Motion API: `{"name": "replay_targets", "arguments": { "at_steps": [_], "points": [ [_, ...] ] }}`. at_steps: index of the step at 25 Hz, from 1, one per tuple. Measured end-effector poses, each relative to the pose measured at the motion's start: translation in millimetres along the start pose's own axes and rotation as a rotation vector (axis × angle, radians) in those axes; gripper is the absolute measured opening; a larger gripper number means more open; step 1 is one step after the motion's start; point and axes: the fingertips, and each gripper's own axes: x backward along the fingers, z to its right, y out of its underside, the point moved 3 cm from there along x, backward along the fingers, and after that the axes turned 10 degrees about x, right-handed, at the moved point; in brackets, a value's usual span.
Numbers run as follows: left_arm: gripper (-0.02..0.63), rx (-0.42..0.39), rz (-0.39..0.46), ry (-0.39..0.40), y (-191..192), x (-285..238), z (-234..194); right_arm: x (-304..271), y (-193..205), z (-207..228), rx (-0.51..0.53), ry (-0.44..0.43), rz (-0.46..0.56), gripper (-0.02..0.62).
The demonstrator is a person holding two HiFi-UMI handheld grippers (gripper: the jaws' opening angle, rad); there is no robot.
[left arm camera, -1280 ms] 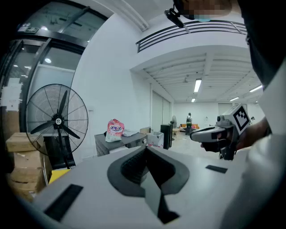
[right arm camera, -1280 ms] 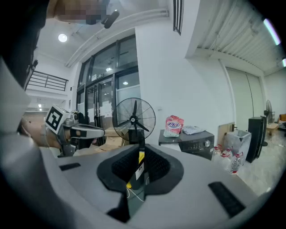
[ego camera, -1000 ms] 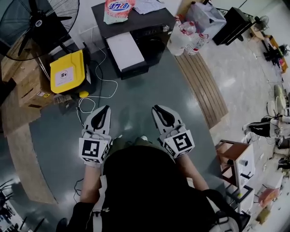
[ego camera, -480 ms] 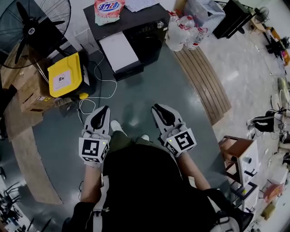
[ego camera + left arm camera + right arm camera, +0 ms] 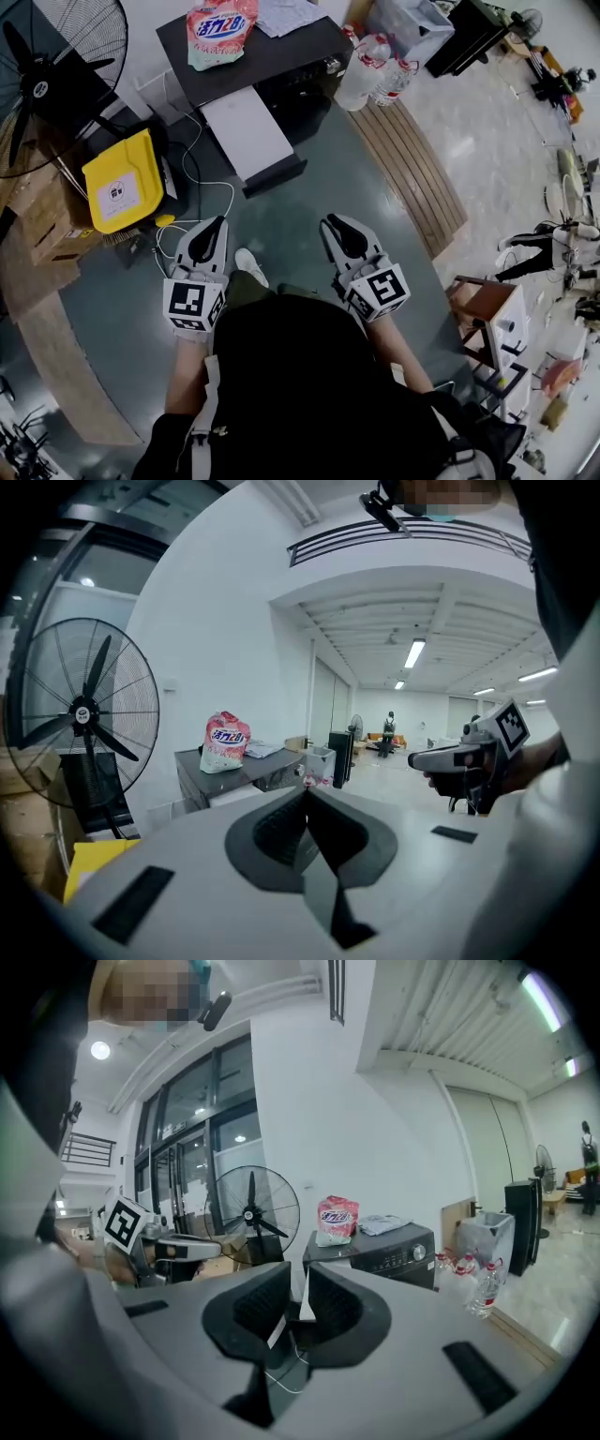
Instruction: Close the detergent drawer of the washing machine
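Two claws were out in front of us, and both held nothing. Our left gripper (image 5: 217, 228) was closed tight. Our right gripper (image 5: 329, 226) had its jaws a little apart, and they had just been opening a bit.

Ahead stood the dark grey box-shaped washing machine (image 5: 281, 66). Its long white detergent drawer (image 5: 248, 131) stuck out of the front, towards us. We were well apart from it, so we thought walking closer came first.

After that, it seemed best to put one closed claw flat on the drawer's dark front end. We would push it straight in, slowly, never sideways. We also needed to keep clear of the yellow plastic box (image 5: 120, 180) beside the machine.
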Motion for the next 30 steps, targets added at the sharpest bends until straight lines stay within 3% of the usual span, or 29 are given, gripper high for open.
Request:
{"name": "replay_targets", "arguments": {
  "at_steps": [8, 14, 24, 30],
  "points": [
    [0.011, 0.014, -0.028, 0.085, -22, -43, -96, -83, -3, 13, -0.04, 0.114, -0.065, 0.06],
    [0.012, -0.006, -0.071, 0.147, -22, -63, -137, -121, 0, 24, -0.054, 0.174, -0.097, 0.066],
    [0.012, 0.025, -0.161, 0.156, 2, -76, -152, -139, 28, 42, -0.05, 0.165, -0.187, 0.097],
    [0.012, 0.043, -0.236, 0.107, 28, -82, -141, -143, 57, 65, -0.016, 0.083, -0.258, 0.122]
  ]
}}
